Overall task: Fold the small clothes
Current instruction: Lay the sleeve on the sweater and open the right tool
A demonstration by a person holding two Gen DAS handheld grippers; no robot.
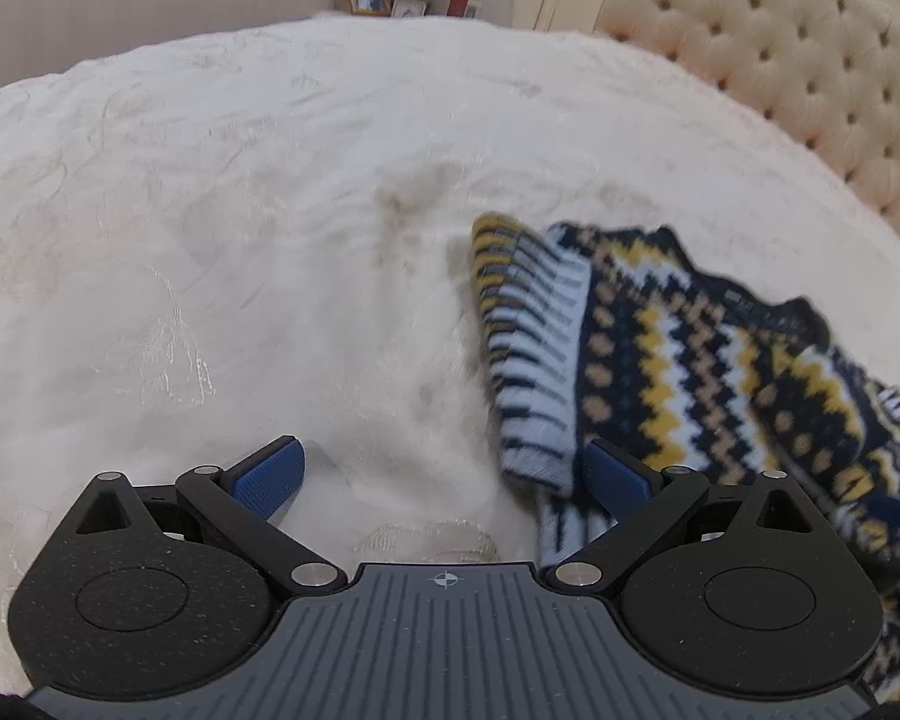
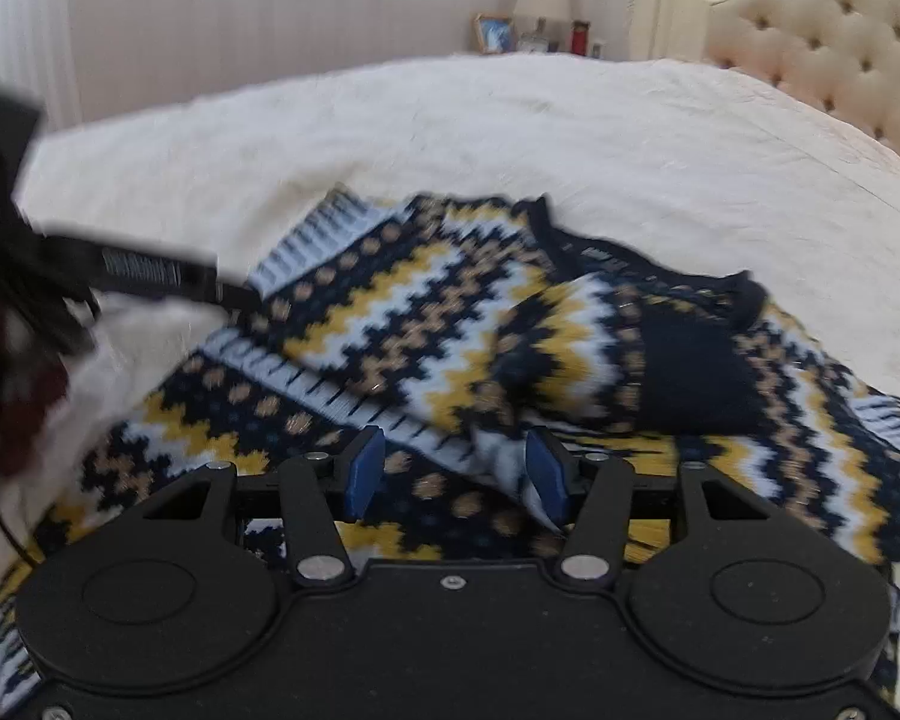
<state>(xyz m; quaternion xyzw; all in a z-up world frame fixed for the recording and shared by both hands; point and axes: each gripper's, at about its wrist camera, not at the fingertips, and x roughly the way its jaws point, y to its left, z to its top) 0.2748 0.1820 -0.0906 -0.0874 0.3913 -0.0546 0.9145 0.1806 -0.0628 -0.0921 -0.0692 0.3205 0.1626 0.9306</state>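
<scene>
Navy, yellow and white zigzag-knit sweater (image 2: 510, 324), partly folded, on cream quilted bedspread (image 1: 240, 210).
Lay at right, near tufted cream headboard (image 1: 810, 90); striped cuff pointed far-left. Left gripper (image 1: 444, 474) gaped wide, empty; right gripper (image 2: 456, 468) stood half-open over knit, pads not pressing.

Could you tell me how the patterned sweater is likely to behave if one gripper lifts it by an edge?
The sweater lies rumpled and already folded over itself on the bed, so it would probably droop and unfold. Its thick knit looks grippy rather than slippery, likely dragging on the cover.
</scene>
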